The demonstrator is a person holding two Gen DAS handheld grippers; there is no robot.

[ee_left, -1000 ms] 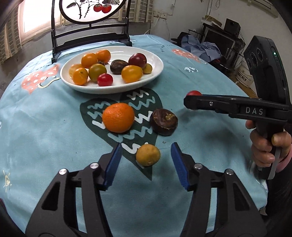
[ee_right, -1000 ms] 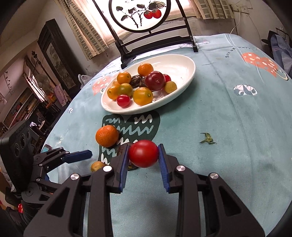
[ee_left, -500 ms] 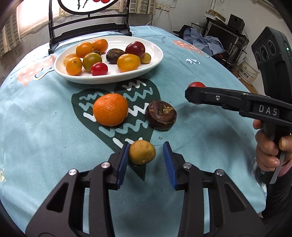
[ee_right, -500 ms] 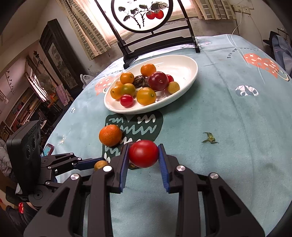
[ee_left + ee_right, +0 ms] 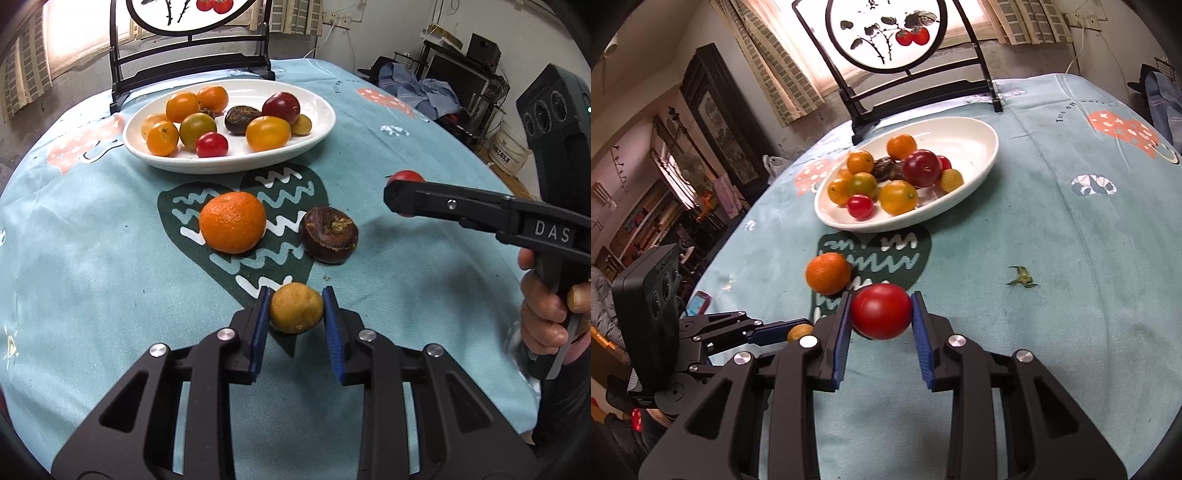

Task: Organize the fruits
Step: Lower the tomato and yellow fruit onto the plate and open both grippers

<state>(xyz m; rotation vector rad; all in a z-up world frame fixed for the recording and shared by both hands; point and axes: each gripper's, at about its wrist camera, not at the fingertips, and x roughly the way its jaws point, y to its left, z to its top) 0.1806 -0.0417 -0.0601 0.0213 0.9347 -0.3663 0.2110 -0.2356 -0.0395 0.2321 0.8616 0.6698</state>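
My left gripper (image 5: 295, 314) is shut on a small yellow-brown fruit (image 5: 296, 313), both blue pads pressing its sides just above the cloth. Beyond it lie an orange mandarin (image 5: 232, 222) and a dark brown fruit (image 5: 328, 234) on the tablecloth. My right gripper (image 5: 881, 312) is shut on a red tomato (image 5: 881, 311), held above the cloth; in the left wrist view that tomato (image 5: 405, 176) peeks behind the right gripper's fingers (image 5: 424, 202). A white oval plate (image 5: 317, 127) farther back holds several fruits. The left gripper (image 5: 798, 329) shows low at left in the right wrist view.
A black stand with a round painted panel (image 5: 886, 35) rises behind the plate (image 5: 982, 155). A green stem scrap (image 5: 1021, 278) lies on the cloth at right. A hand (image 5: 546, 306) grips the right tool's handle. The round table's edge curves close at left and right.
My left gripper's jaws have closed from wide apart onto the small yellow-brown fruit. The right gripper keeps its hold on the red tomato and has barely shifted.
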